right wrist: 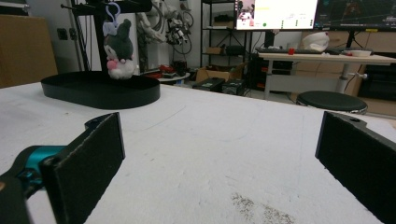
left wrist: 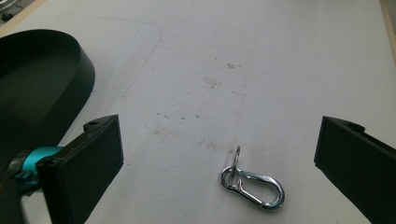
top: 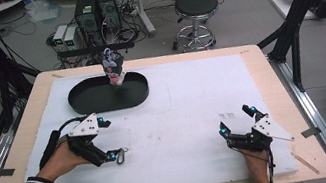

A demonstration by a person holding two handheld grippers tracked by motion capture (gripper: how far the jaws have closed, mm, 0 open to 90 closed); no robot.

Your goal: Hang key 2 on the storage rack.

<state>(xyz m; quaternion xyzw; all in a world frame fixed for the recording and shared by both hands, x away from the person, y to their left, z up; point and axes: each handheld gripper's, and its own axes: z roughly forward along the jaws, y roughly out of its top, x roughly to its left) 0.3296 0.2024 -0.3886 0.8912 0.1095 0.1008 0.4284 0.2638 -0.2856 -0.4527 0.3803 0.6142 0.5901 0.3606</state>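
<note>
Sitting near the bench's front left edge, a small shiny metal snap-hook clip lies flat between the spread jaws of the left gripper, untouched. Right gripper rests wide open near the front right corner. A black oval tray by the far edge carries a grey-and-white plush toy; the right gripper view catches it hanging.

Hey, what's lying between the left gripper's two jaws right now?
A small metal clip lies flat on the white mat between the open jaws of the left gripper, nearer the right jaw and touching neither, as the left gripper view shows.
</note>
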